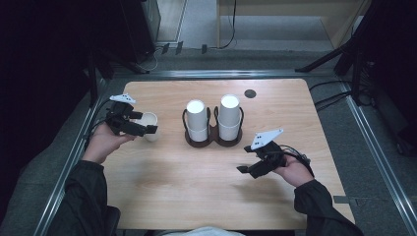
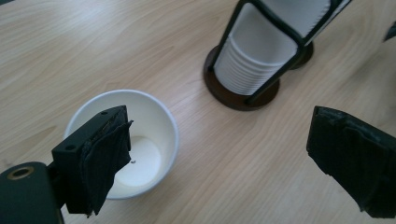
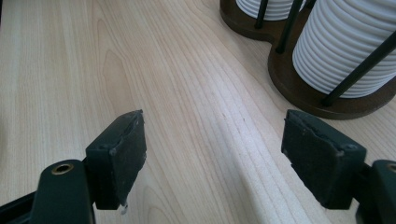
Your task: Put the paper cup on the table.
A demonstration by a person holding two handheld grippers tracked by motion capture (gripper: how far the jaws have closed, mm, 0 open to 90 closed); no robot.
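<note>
A single white paper cup stands upright and empty on the left of the wooden table. My left gripper is open at it. In the left gripper view one pad hangs over the cup's mouth, and the other pad is far off to the side, so the left gripper grips nothing. Two tall stacks of white cups sit in a dark wire holder at the table's middle. My right gripper is open above bare wood in front of the holder; the right gripper holds nothing.
A dark round grommet is set in the table near its far edge. Metal rails run along the table's sides, with cables on the floor at the right. Bare wood lies between the holder and the near edge.
</note>
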